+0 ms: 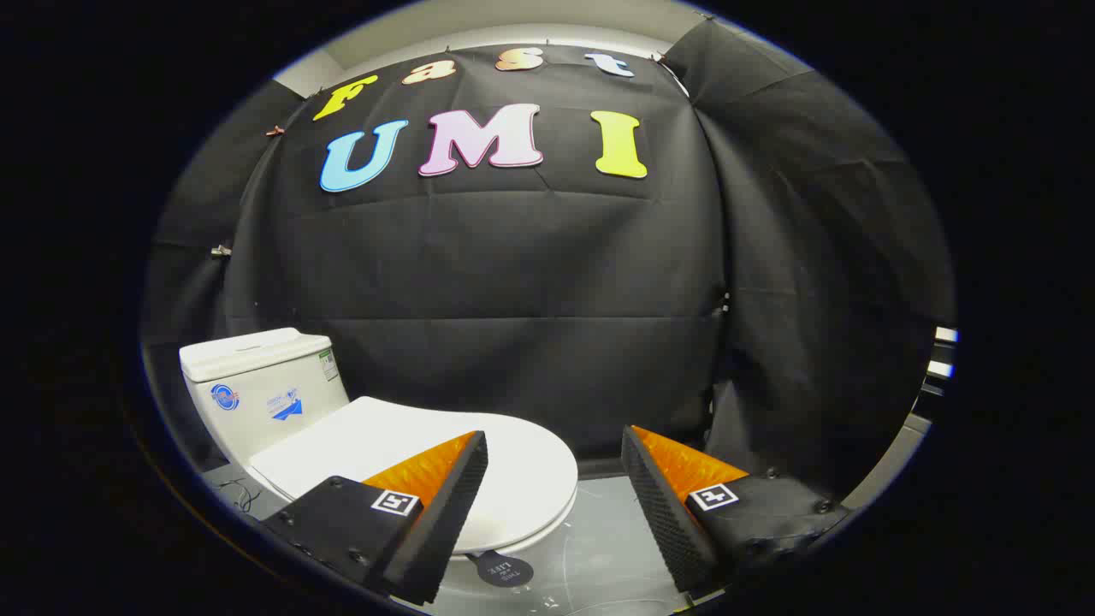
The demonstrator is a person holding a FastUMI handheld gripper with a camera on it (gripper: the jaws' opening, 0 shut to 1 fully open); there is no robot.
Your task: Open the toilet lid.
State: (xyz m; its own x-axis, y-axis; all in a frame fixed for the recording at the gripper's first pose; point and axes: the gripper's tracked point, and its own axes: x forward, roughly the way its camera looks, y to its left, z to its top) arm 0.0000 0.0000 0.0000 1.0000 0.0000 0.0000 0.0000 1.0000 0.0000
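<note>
A white toilet stands ahead and to the left of me, its tank [257,385] at the far left against the black cloth wall. Its white lid [513,466] lies flat and closed over the bowl, with the rounded front end reaching toward the gap between my fingers. My gripper [554,462] is open, the fingers wide apart with nothing between them. The left finger [445,505] hangs over the lid's near side and hides part of it. The right finger [667,505] is over the bare floor, to the right of the lid.
A shiny grey floor [599,539] lies under the toilet, with a small dark round tag [503,569] just below the lid's front edge. Black cloth walls [530,282] close the booth behind and to the right. A thin cable [239,494] lies beside the tank base.
</note>
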